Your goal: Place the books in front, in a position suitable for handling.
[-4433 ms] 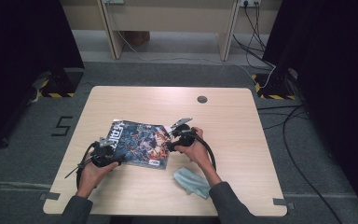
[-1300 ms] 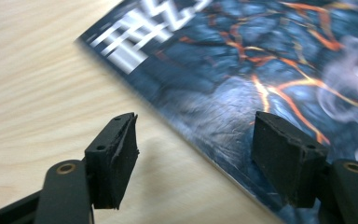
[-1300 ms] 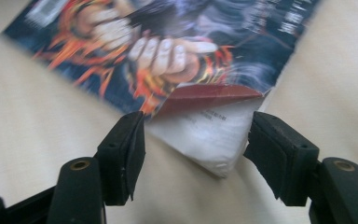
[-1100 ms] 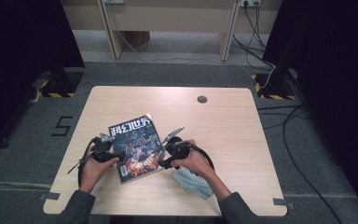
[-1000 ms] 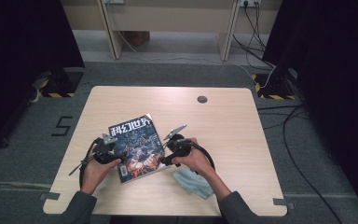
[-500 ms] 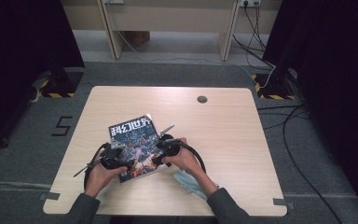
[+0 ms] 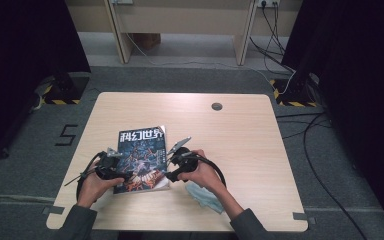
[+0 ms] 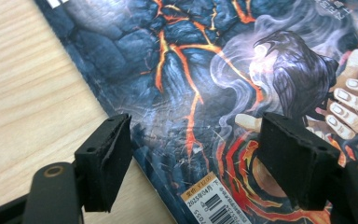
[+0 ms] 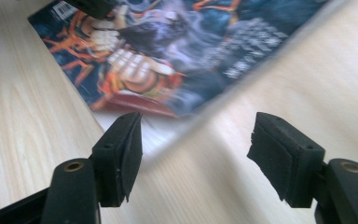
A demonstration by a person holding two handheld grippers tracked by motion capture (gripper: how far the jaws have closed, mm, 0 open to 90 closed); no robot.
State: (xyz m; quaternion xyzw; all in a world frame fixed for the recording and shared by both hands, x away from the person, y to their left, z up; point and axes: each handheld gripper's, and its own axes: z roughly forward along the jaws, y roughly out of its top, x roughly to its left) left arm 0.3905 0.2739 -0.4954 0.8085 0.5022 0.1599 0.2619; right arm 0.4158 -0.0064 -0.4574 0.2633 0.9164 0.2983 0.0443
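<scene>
A magazine [image 7: 141,150] with a dark cover of lava and a raven lies flat on the wooden table [image 7: 240,145], left of centre. My left gripper [image 7: 124,175] hovers over its lower left part. In the left gripper view the gripper [image 8: 193,158] is open above the cover [image 8: 205,70]; its jaws have just been opening, with nothing pressed between them. My right gripper [image 7: 170,167] sits at the magazine's lower right edge. In the right gripper view it [image 9: 196,149] is open over bare table just short of the magazine's corner [image 9: 168,56], after closing a little.
A crumpled pale blue cloth [image 7: 205,195] lies under the person's right forearm near the front edge. A round cable hole [image 7: 217,106] sits at the back of the table. The left gripper's jaw tip [image 9: 93,5] shows at the top of the right gripper view.
Since the oldest frame the magazine has turned upright and shifted left. Over the last second both hands closed in on its lower corners, the left moving right and the right moving left.
</scene>
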